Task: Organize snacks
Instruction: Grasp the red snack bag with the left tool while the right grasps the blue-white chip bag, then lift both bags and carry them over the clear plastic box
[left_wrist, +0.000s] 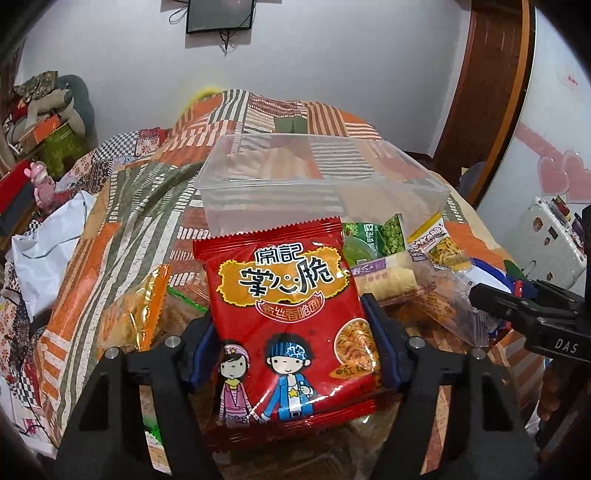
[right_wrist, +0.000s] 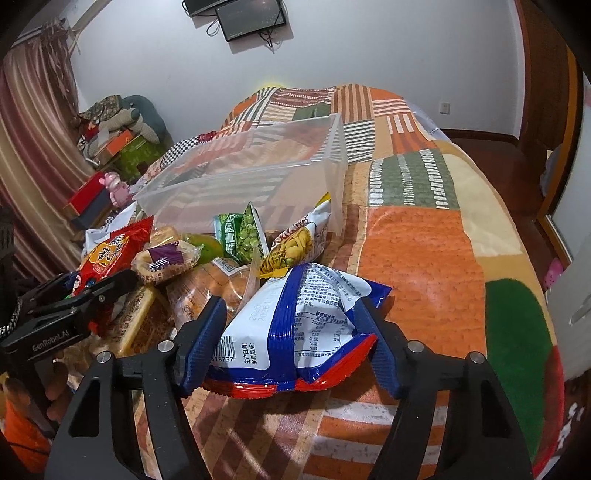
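My left gripper (left_wrist: 291, 332) clamps the red noodle-snack packet (left_wrist: 284, 314) | right gripper (right_wrist: 291, 343) clamps the blue-white bag (right_wrist: 295, 321) | clear bin (left_wrist: 321, 184) dead ahead, nearer left.

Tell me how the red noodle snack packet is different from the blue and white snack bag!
The red noodle snack packet shows its front, with two cartoon kids and big lettering; the blue and white snack bag shows its back, with small print and a barcode. The packet lies fairly flat, while the bag is crumpled and puffy. The left tool grips the packet; the right tool grips the bag. Both are sealed and not yet in the clear plastic bin.
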